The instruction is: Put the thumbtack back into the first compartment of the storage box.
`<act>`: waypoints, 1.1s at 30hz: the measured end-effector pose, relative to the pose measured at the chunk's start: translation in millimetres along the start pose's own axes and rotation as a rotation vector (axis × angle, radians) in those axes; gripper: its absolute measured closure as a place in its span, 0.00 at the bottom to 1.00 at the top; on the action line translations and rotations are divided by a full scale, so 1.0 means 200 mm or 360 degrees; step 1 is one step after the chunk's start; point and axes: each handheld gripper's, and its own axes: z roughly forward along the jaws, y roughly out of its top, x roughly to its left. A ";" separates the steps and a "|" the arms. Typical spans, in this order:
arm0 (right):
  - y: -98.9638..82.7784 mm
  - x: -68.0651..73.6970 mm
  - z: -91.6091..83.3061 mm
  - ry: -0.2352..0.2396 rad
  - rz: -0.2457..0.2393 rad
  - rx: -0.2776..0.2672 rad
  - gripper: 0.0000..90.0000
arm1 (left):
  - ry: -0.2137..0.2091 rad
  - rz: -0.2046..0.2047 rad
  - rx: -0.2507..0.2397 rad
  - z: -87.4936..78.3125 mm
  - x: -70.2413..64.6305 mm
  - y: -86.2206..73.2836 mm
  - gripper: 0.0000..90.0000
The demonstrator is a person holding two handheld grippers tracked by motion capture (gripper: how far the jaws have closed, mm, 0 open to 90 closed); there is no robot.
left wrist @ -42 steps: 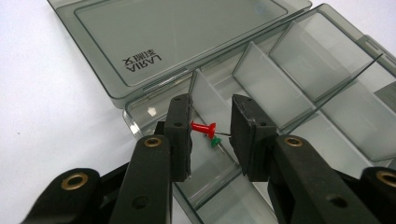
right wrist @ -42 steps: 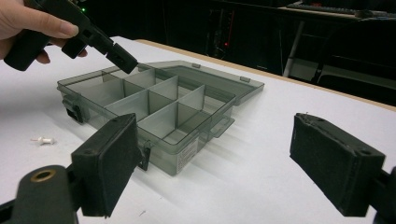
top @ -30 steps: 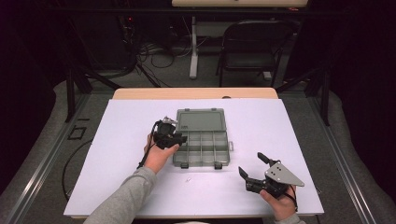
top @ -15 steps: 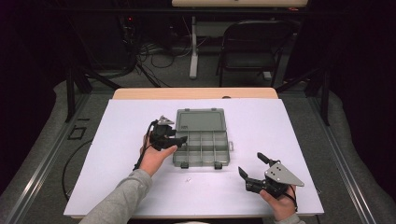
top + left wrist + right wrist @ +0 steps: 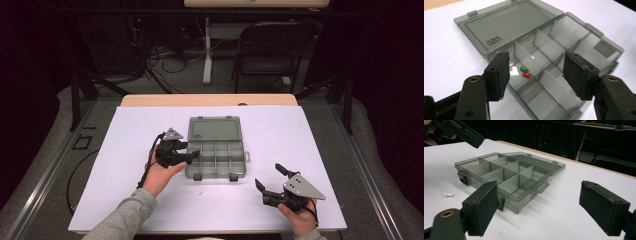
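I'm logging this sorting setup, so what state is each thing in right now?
Compartment box: open, lid laid flat back on the table.
Green pin: lying in a box compartment.
Red pin: lying beside the green one, same compartment.
White pin: loose on the table, outside the box.
Left gripper: jaws just opened, nothing between them, over the box.
Right gripper: open, holding nothing.

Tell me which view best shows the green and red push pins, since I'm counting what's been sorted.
The left gripper view: the green push pin and red push pin lie close up in one compartment of the smoky plastic organizer box. The other two views show the box but no coloured pins.
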 end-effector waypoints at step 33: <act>0.00 0.00 0.00 0.0004 -0.0001 0.0005 0.17 | -0.0145 0.0086 -0.0013 -0.13 -0.20 -0.26 0.54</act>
